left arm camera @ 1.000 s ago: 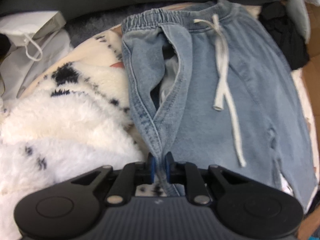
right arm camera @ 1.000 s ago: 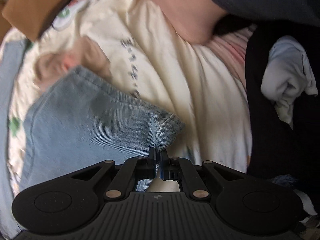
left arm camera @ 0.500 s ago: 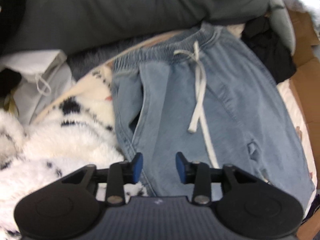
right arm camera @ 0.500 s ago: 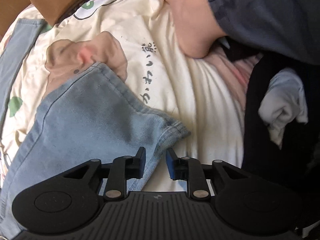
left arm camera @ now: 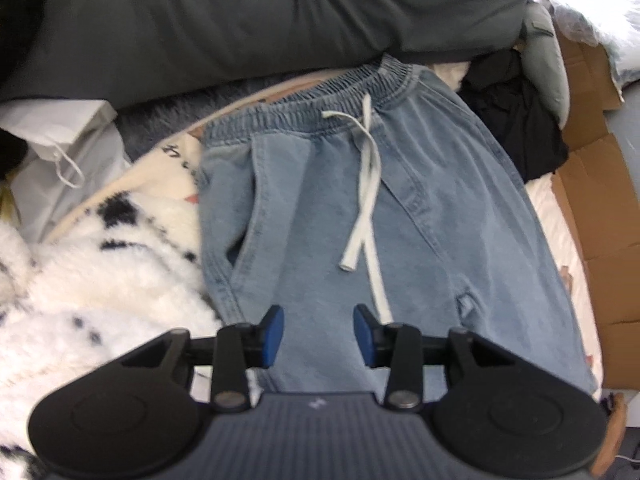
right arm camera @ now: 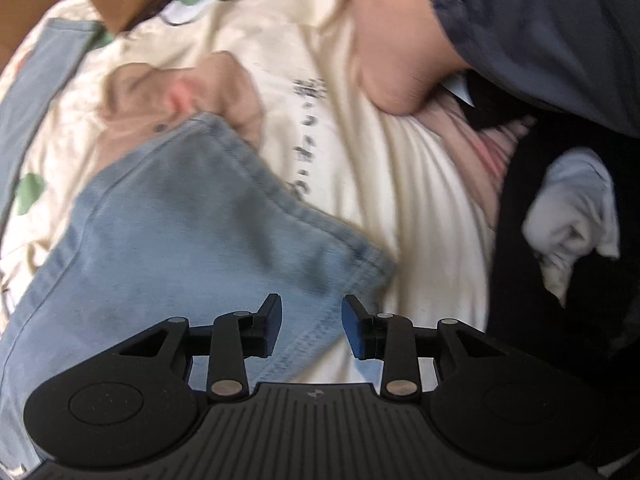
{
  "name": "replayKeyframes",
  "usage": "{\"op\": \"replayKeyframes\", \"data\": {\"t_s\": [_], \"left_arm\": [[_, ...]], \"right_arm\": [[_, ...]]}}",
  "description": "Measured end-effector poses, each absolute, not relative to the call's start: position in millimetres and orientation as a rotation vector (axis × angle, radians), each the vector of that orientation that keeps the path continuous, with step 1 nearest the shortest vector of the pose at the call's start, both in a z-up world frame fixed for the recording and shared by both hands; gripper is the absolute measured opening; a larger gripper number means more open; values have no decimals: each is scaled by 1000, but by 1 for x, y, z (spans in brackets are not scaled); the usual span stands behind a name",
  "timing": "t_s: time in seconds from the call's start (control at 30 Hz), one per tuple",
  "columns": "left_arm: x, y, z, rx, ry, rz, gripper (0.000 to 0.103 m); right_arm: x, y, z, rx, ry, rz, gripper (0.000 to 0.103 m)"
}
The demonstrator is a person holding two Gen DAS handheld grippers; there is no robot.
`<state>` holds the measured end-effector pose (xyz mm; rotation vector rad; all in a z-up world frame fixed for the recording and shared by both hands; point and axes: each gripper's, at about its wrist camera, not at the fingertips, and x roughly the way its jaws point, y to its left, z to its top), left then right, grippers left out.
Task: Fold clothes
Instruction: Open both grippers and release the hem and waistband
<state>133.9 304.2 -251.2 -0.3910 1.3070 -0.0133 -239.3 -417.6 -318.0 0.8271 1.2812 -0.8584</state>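
Note:
Light blue denim trousers (left arm camera: 420, 216) lie flat on the bed, elastic waistband at the far end, with a white drawstring (left arm camera: 366, 196) trailing down the front. My left gripper (left arm camera: 318, 334) hovers open above the trousers' left side, its blue pads clear of the cloth. In the right wrist view the hem end of a trouser leg (right arm camera: 208, 236) lies on the cream printed sheet (right arm camera: 384, 184). My right gripper (right arm camera: 310, 326) stands over the hem corner, its jaws opening, the denim below them but not pinched.
A fluffy white blanket with black marks (left arm camera: 92, 280) lies left of the trousers. A dark grey duvet (left arm camera: 260, 12) fills the back. Black clothes (left arm camera: 516, 120) and flattened cardboard (left arm camera: 600, 216) lie to the right. A person's bare foot (right arm camera: 396, 40) and a black garment (right arm camera: 532, 264) sit near the hem.
Both grippers were shut on the denim a second ago and have let it go. The left one has risen, showing more of the trousers. The side seam has dropped flat.

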Motion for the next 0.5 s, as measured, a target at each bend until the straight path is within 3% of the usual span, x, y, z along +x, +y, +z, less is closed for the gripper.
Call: {"op": "replayKeyframes", "data": {"t_s": [0.5], "left_arm": [[144,250,-273,-295,1373,-209,43]], "right_arm": [[-181,-401,-312,722,1151,-536,41]]}}
